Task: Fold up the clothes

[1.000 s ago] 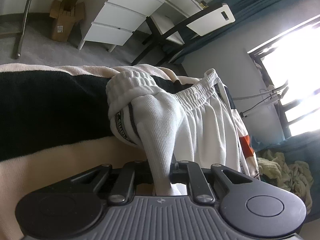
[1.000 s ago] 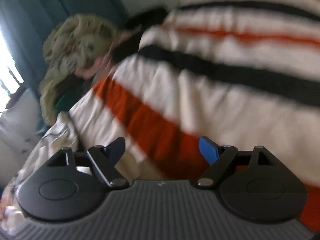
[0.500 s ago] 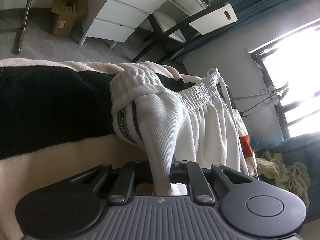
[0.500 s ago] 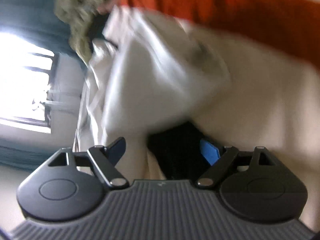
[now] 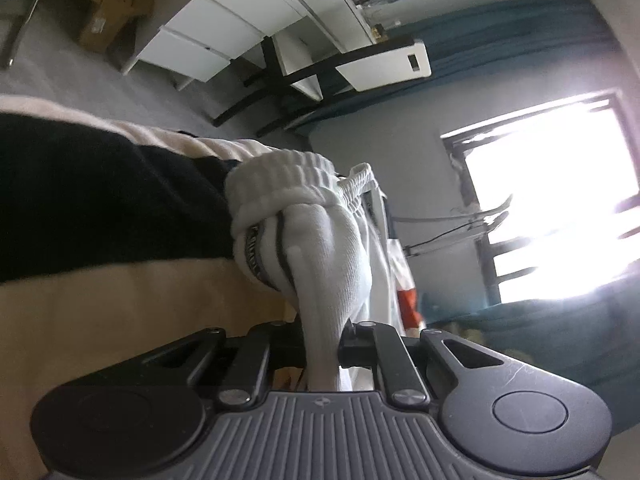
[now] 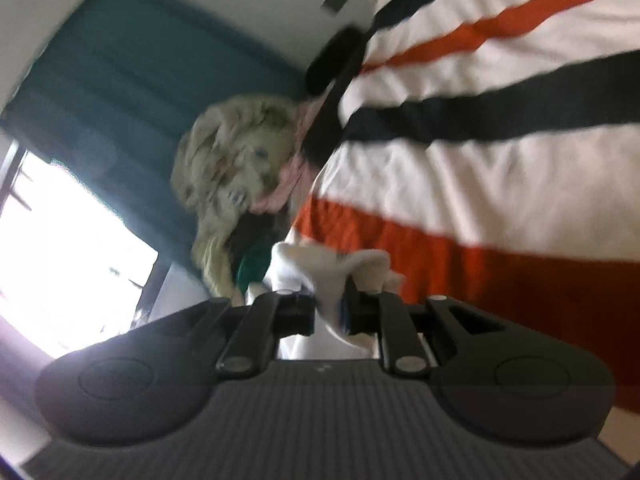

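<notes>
Left wrist: white ribbed shorts [image 5: 320,248] bunched.

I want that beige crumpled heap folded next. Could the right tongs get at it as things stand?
Probably not yet: the right tongs are shut on white cloth, so they must let go first. The crumpled heap itself lies uncovered beyond them.

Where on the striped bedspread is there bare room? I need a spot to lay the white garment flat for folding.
Free: the wide cream and black bands of the striped bedspread, left of the white ribbed garment held by the left gripper, and the striped stretch beyond the right gripper. Crowded: the heap of beige and pink clothes at the bed's far edge.
</notes>
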### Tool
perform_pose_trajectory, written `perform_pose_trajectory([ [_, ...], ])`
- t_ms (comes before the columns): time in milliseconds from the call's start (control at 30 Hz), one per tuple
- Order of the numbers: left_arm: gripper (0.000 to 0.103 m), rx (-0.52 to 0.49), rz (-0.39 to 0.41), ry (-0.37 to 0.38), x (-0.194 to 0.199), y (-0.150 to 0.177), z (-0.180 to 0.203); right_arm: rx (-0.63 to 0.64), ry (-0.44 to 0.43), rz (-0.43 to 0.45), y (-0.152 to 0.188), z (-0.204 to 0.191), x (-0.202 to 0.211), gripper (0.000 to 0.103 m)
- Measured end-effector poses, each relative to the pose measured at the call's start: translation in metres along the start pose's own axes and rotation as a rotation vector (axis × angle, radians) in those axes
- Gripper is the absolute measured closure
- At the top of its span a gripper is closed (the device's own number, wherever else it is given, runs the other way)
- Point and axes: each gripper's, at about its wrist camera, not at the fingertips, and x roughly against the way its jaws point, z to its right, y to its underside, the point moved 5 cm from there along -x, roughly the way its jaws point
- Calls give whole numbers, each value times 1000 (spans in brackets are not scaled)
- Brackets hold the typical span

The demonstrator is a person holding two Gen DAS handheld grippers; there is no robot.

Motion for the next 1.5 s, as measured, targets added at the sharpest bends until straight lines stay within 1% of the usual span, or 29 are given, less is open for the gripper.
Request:
perform_pose_trajectory([
  [67, 91, 37, -21, -20, 6, 1, -10, -14, 104, 15, -7, 14, 0, 83],
  [133, 90, 71, -41, -42, 12, 2, -19, -37, 200, -38, -6, 33, -2, 76],
  [200, 90, 99, -59, -70, 15, 1, -28, -64, 281, -85, -3, 50, -3, 61],
  [233, 89, 108, -63, -82, 17, 1, -31, -85, 298, -93, -2, 56, 2, 56],
  [300, 88, 108, -59, -105, 20, -1, -35, -125, 325, -90, -1, 68, 19, 31],
  [367, 85, 102, -49, -138, 21, -2, -38, -151, 353, -78, 1, 78, 43, 25],
  [433, 81, 96, -50, -167, 19, -4, -41, -160, 354, -121, 8, 83, 48, 25],
  [500, 70, 90, -51, -186, 16, -6, -42, -174, 349, -183, 17, 87, 45, 25],
  [533, 60, 89, -50, -194, 14, -6, -43, -187, 345, -225, 23, 89, 38, 25],
  [567, 54, 90, -50, -202, 12, -7, -44, -199, 333, -271, 29, 91, 28, 26],
  [633, 53, 105, -52, -216, 6, -6, -47, -193, 295, -316, 36, 89, 14, 26],
  [667, 53, 115, -56, -219, 3, -6, -49, -180, 273, -319, 37, 86, 9, 30],
  [700, 54, 125, -64, -216, -1, -6, -50, -157, 259, -320, 38, 82, 5, 38],
  [733, 61, 128, -68, -212, -3, -6, -51, -131, 249, -320, 38, 78, 2, 60],
  [767, 74, 121, -66, -207, -4, -7, -50, -105, 239, -321, 39, 74, -1, 83],
  [800, 78, 115, -60, -199, -4, -7, -50, -94, 256, -312, 38, 73, 1, 96],
  [833, 85, 109, -46, -192, -1, -7, -49, -88, 282, -300, 37, 73, 7, 96],
  [867, 89, 106, -30, -188, 3, -7, -48, -82, 308, -287, 36, 73, 12, 97],
  [1000, 90, 79, 16, -215, 22, -3, -45, -60, 413, -237, 31, 73, 32, 98],
  [1133, 89, -9, 2, -318, 25, 0, -41, -37, 518, -187, 25, 73, 54, 97],
  [1167, 88, -25, -6, -332, 24, 0, -39, -59, 542, -198, 27, 79, 54, 97],
  [1233, 87, -55, -17, -355, 24, 1, -34, -110, 570, -225, 29, 89, 53, 94],
  [1300, 83, -85, -10, -367, 27, 2, -28, -95, 573, -218, 27, 85, 53, 88],
  [1333, 77, -114, -4, -381, 29, 2, -23, -84, 574, -214, 26, 82, 54, 85],
  [1367, 63, -142, 3, -395, 32, 3, -18, -66, 569, -213, 26, 78, 54, 73],
  [1400, 56, -170, 9, -409, 35, 4, -13, -36, 565, -198, 24, 73, 54, 61],
  [1433, 41, -209, 18, -424, 38, 6, -6, -2, 562, -177, 22, 67, 56, 44],
  [1467, 34, -265, 30, -441, 43, 10, 2, 32, 559, -156, 20, 61, 57, 30],
  [1500, 32, -324, 44, -459, 48, 14, 12, 65, 555, -135, 18, 55, 58, 29],
])
